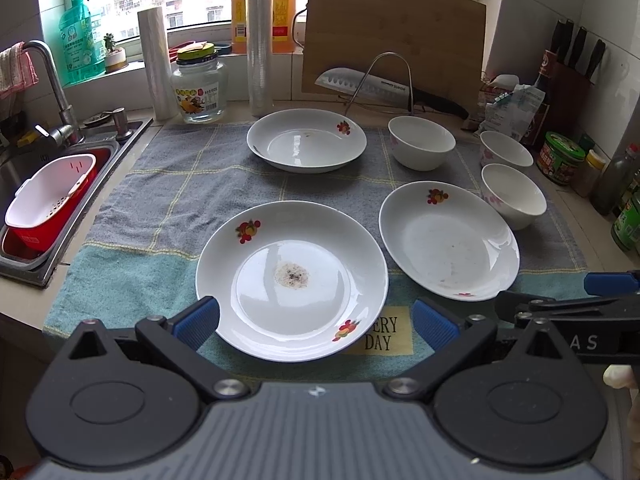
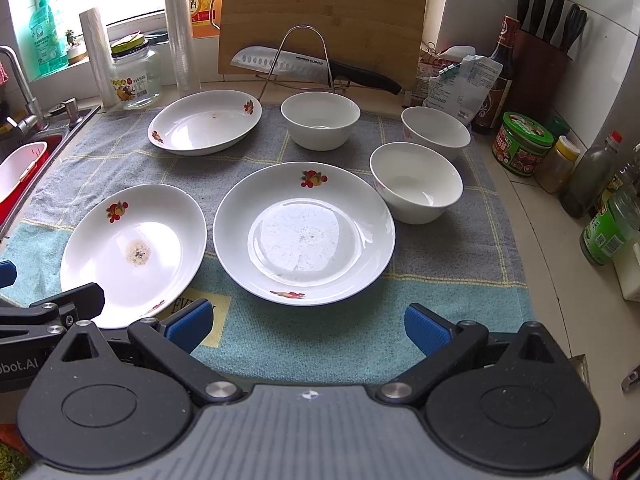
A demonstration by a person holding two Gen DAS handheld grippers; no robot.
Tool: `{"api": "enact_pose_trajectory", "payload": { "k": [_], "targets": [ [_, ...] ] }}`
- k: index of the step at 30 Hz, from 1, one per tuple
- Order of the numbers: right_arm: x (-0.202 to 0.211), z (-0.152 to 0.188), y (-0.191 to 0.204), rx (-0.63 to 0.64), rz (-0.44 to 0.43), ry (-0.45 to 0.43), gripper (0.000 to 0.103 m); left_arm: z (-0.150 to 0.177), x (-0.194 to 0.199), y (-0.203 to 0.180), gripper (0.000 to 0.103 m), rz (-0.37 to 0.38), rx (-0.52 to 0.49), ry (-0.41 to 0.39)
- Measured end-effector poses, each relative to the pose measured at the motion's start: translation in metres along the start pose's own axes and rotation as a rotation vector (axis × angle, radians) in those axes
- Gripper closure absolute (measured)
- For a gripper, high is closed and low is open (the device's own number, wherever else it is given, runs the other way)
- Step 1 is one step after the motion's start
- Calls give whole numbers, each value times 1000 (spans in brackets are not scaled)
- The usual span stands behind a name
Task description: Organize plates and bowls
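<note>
Three white flower-print plates lie on a checked towel. The near-left plate has a brown stain, and my left gripper stands open astride its near rim. In the right wrist view the same stained plate is at the left. The near-right plate lies ahead of my open right gripper, which holds nothing. The far plate sits at the back left. Three white bowls stand to the right: one at the back, one far right, one nearer.
A sink with a red-and-white strainer basket is at the left. A cutting board, a knife on a wire rack, a glass jar and plastic rolls line the back. Bottles and jars crowd the right edge.
</note>
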State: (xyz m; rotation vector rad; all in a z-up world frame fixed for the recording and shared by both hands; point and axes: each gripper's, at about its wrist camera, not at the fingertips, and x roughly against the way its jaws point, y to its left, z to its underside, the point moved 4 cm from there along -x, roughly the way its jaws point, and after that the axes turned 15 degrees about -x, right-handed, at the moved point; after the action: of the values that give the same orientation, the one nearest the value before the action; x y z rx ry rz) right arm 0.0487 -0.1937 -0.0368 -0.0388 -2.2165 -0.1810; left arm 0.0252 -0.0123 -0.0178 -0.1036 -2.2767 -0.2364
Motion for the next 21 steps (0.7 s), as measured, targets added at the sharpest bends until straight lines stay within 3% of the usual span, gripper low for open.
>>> {"api": "enact_pose_trajectory", "payload": {
  "k": [21],
  "targets": [
    [1, 2, -3, 5, -8, -11, 0, 5, 4, -3, 1, -9, 6, -13]
  ]
}}
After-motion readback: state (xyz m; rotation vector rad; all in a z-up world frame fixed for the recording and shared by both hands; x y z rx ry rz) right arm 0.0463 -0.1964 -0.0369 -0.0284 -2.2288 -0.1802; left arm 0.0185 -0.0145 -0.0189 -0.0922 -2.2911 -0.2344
